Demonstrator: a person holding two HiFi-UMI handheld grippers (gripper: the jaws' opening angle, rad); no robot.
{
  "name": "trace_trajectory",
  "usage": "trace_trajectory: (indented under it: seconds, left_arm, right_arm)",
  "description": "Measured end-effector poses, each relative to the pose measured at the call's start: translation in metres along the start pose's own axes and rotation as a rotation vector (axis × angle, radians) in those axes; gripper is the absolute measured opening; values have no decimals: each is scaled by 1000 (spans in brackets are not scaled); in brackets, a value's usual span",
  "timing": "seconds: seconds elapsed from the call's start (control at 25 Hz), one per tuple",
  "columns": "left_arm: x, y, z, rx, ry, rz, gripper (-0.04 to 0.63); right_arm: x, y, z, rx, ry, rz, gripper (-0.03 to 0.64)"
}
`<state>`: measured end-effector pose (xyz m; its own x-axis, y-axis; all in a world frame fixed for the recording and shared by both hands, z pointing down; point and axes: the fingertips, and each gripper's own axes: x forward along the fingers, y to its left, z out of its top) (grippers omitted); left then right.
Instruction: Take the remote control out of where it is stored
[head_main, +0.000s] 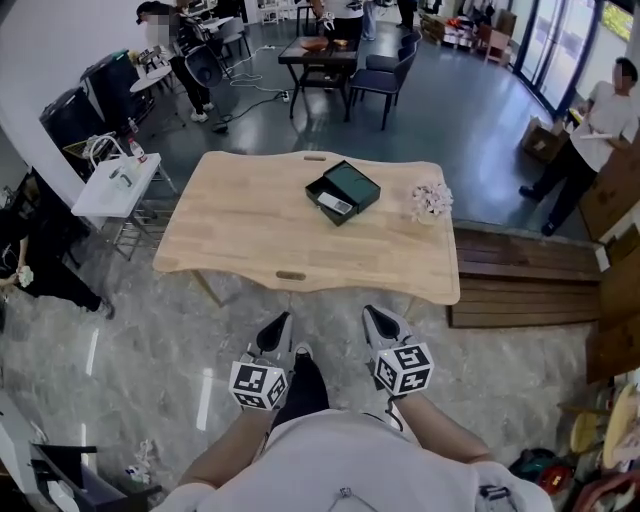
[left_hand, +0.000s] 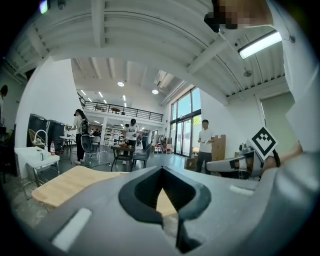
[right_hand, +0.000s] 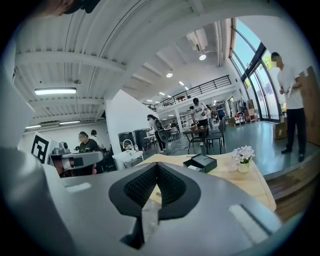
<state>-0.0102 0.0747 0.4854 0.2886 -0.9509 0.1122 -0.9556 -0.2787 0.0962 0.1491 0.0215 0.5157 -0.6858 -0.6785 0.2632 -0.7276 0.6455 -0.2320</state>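
Left gripper and right gripper sit at lower centre, each pressed together on nothing. The remote control lies slantwise in the open black box on the tabletop, well above them at upper centre; the right gripper seems nearer.

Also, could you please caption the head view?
Shut left gripper and right gripper held short of pale wooden table bearing open dark box.
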Motion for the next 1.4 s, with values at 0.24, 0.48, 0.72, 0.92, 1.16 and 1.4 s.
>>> trace_trajectory:
  seconds: [0.24,0.48,0.72,0.92,1.16,1.4]
  left_arm:
    - [58,53,15,-3,-15,-29,1]
    - [116,119,37,-17,-15,-52,1]
    - [176,183,55,-21,-14,-91,1]
    - [214,225,62,-24,-13,-123,1]
    - [258,254,64,-43,-3,-140,1]
    - [299,264,57,-58,26,-142,1]
  right_arm:
    - [65,-16,20,-3,8,-23,28]
    - [137,-23,53,2,20,-44,28]
    - [217,-36,83,8,28,-71,28]
    - [273,-40,104,5,25,-76,28]
    - [307,-60,117,13,35,-99,28]
    - [333,-97,111,48,70,-114,28]
